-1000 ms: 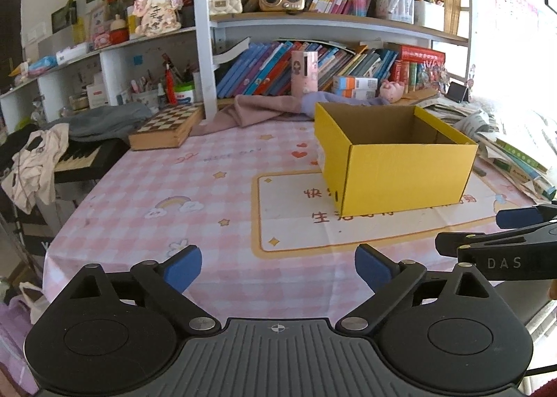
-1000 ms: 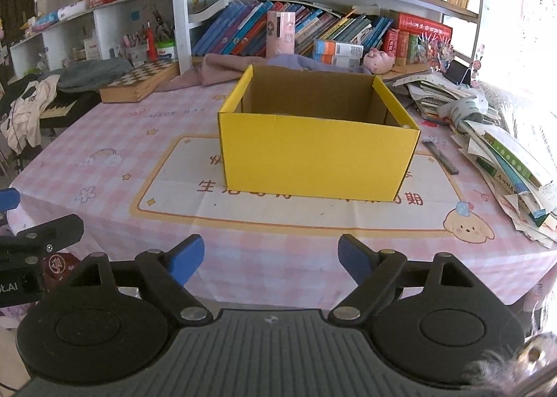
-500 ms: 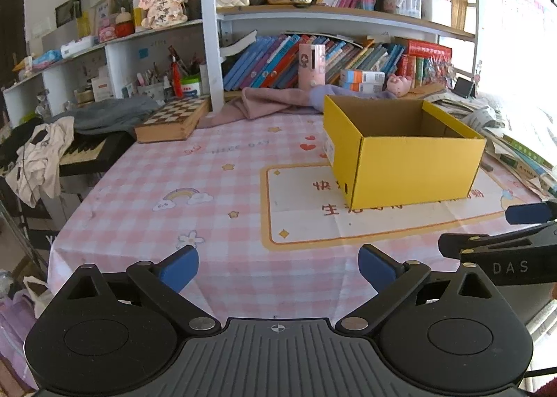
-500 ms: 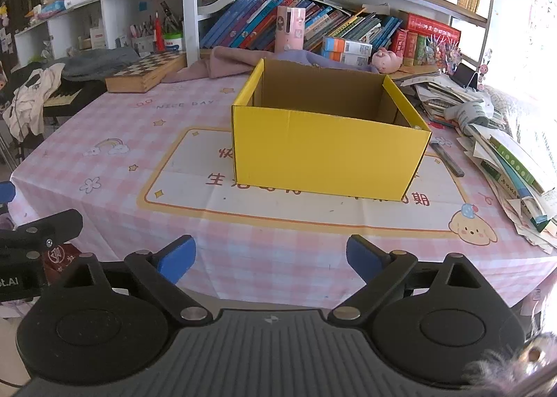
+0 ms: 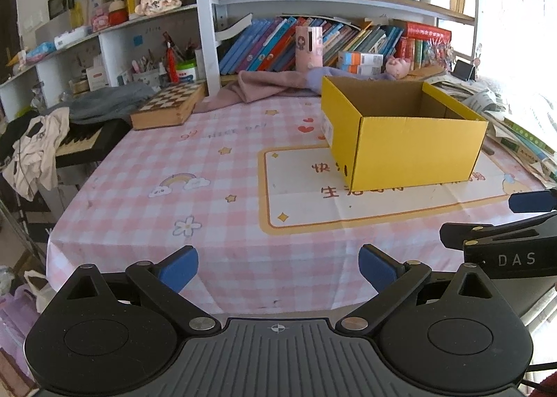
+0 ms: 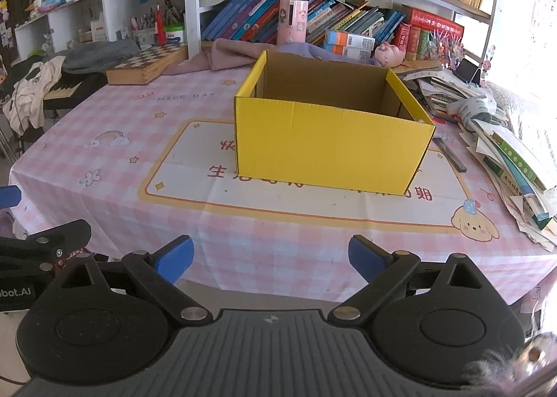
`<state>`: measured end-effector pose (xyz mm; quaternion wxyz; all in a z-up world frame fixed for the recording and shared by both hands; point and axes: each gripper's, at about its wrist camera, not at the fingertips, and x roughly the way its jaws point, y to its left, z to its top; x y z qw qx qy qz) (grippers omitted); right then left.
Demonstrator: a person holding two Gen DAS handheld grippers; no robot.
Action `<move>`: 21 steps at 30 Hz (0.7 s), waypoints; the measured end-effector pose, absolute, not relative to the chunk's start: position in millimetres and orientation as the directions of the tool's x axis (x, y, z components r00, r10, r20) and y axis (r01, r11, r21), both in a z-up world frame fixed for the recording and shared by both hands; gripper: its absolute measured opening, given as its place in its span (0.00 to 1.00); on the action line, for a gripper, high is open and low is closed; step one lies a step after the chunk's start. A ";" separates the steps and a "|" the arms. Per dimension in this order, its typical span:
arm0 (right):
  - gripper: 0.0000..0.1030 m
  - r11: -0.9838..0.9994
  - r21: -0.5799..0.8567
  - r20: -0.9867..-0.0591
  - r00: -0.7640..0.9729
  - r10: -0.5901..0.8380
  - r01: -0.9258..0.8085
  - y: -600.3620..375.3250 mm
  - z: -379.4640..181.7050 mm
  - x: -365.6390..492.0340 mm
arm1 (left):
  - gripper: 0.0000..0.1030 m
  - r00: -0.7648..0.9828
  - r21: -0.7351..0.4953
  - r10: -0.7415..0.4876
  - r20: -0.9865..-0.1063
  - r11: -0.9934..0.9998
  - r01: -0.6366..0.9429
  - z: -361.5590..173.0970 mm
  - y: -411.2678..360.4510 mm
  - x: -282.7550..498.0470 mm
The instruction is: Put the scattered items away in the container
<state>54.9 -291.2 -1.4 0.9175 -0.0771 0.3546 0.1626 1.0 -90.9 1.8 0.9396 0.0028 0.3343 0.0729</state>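
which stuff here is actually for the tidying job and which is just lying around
For the job:
yellow box, open-topped
left gripper, nothing between its fingers
right gripper, jaws opening, nothing between them

Lying about:
chessboard
pink cloth
paper pile

yellow box: corrugated cardboard, matt yellow outside with fine ribbing, raw brown inside. tablecloth: smooth pink-checked sheet with faint fold creases and a slight sheen, while the chess box is bare wood, and soft cloth lies crumpled behind. both grippers, left gripper and right gripper: matt black plastic, ribbed base, metal rivets, blue rubbery pads.
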 end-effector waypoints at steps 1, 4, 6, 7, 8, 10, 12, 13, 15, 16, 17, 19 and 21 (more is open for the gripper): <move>0.94 0.935 -0.026 -0.676 0.695 0.244 -0.353 -291.1 -1.4 55.0 | 0.97 0.764 0.053 0.139 -0.630 0.989 -0.136 1.4 -91.0 0.9; 0.94 0.935 -0.025 -0.678 0.694 0.244 -0.354 -291.5 -2.2 55.0 | 0.97 0.761 0.050 0.136 -0.634 0.990 -0.135 0.6 -91.0 1.0; 0.94 0.935 -0.024 -0.679 0.693 0.245 -0.353 -292.3 -2.6 55.2 | 0.97 0.758 0.054 0.136 -0.638 0.990 -0.133 0.1 -91.5 1.2; 0.94 0.935 -0.024 -0.677 0.694 0.244 -0.353 -291.9 -2.6 55.1 | 0.97 0.758 0.056 0.138 -0.638 0.990 -0.132 -0.3 -91.9 1.4; 0.94 0.935 -0.024 -0.677 0.694 0.245 -0.353 -292.0 -2.6 55.1 | 0.97 0.757 0.058 0.138 -0.639 0.990 -0.131 -0.6 -92.1 1.1; 0.95 0.935 -0.025 -0.678 0.694 0.244 -0.353 -292.1 -3.2 55.0 | 0.97 0.756 0.058 0.137 -0.641 0.990 -0.130 -0.9 -92.3 1.2; 0.95 0.935 -0.025 -0.678 0.693 0.244 -0.353 -292.2 -3.1 55.0 | 0.97 0.754 0.059 0.137 -0.643 0.990 -0.130 -0.9 -92.8 1.6; 0.95 0.935 -0.025 -0.678 0.694 0.244 -0.353 -292.1 -2.9 55.1 | 0.97 0.753 0.058 0.137 -0.643 0.990 -0.130 -1.0 -92.7 1.6; 0.95 0.936 -0.025 -0.678 0.694 0.243 -0.352 -292.1 -2.8 55.1 | 0.97 0.753 0.056 0.135 -0.644 0.990 -0.130 -1.1 -92.5 1.8; 0.95 0.936 -0.025 -0.677 0.695 0.242 -0.351 -292.5 -3.3 55.3 | 0.97 0.753 0.056 0.135 -0.644 0.990 -0.130 -1.1 -92.6 1.8; 0.95 0.937 -0.025 -0.678 0.695 0.241 -0.349 -292.9 -3.8 55.6 | 0.97 0.753 0.055 0.133 -0.645 0.990 -0.129 -1.3 -92.6 2.3; 0.95 0.937 -0.026 -0.679 0.695 0.238 -0.347 -293.6 -4.6 55.9 | 0.97 0.750 0.055 0.132 -0.648 0.990 -0.127 -2.7 -93.1 3.7; 0.95 0.938 -0.027 -0.678 0.695 0.238 -0.347 -294.1 -4.8 56.2 | 0.98 0.748 0.054 0.129 -0.651 0.991 -0.125 -3.6 -93.1 4.6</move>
